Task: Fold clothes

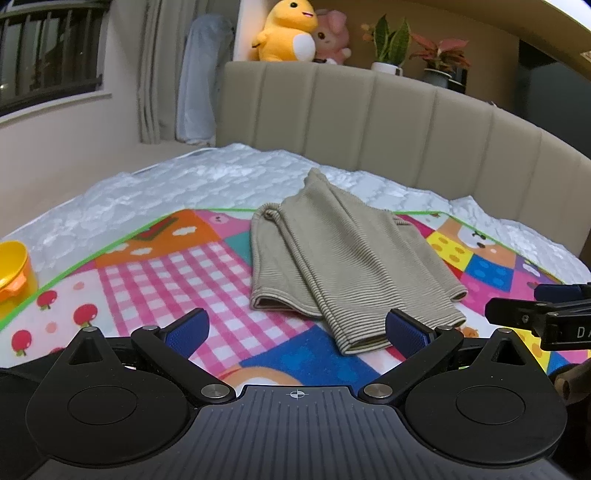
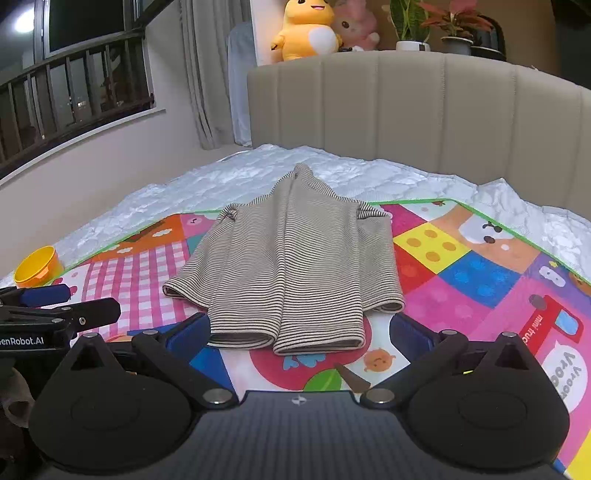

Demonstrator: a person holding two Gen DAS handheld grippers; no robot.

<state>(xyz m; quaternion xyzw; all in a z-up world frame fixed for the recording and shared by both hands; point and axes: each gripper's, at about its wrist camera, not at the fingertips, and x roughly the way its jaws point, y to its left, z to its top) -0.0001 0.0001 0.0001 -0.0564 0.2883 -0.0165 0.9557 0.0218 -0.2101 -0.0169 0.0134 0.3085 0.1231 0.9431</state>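
A beige striped knit top lies partly folded on a colourful play mat spread over the bed. Both sleeves are laid down over the body, their cuffs toward me. My left gripper is open just in front of the near cuffs, its right pad beside one cuff, holding nothing. My right gripper is open too, its blue pads either side of the cuffs and hem, close to the cloth. Each gripper shows at the edge of the other's view: the right gripper, the left gripper.
A yellow plastic cup stands at the mat's left edge. White quilted bedding runs back to a beige padded headboard. Plush toys and potted plants sit on the ledge behind. A window with bars is at the left.
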